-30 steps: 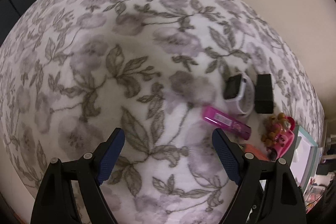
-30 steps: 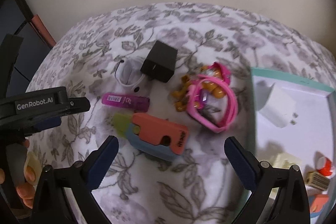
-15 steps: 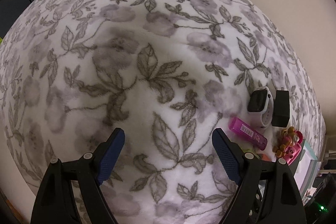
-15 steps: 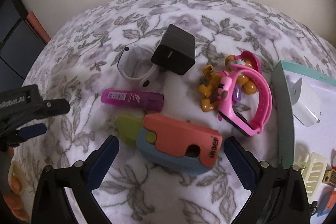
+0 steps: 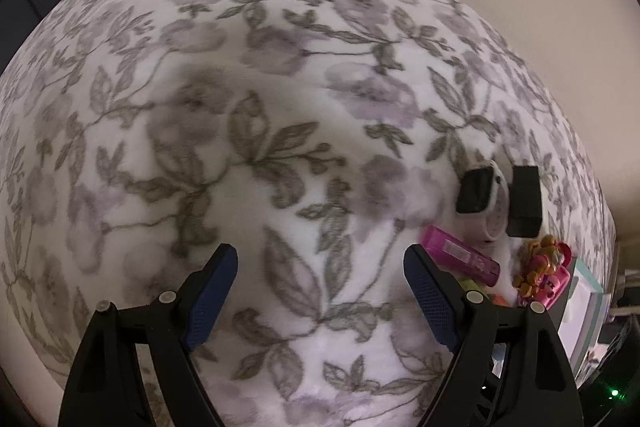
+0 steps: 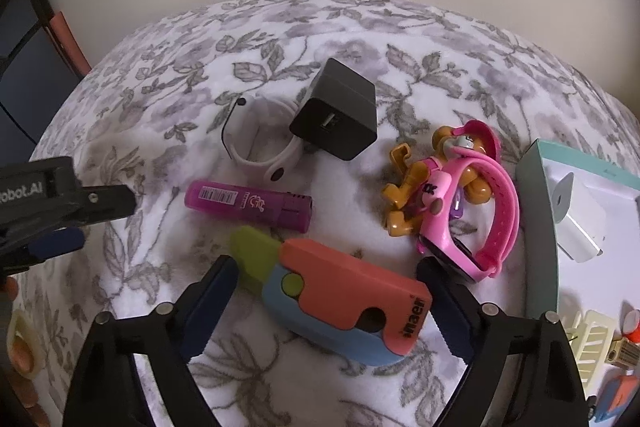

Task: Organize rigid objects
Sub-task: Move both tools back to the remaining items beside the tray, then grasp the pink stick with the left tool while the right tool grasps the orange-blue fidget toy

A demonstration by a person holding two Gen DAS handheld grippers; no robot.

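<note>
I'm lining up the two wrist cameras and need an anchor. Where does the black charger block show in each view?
Left wrist: the black charger block sits at the right edge, right of the white watch.
Right wrist: the charger lies upper centre, overlapping the white watch's right side.
Shared landmark: the purple lighter, just nearer than the watch in both views.

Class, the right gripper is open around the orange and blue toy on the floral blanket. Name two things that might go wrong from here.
1. The right gripper straddles the orange and blue toy along its long, tapered body, so closing there might let the toy pivot or slip.
2. The pink watch lies very near the gripper's right finger, which may snag or drag it.
</note>
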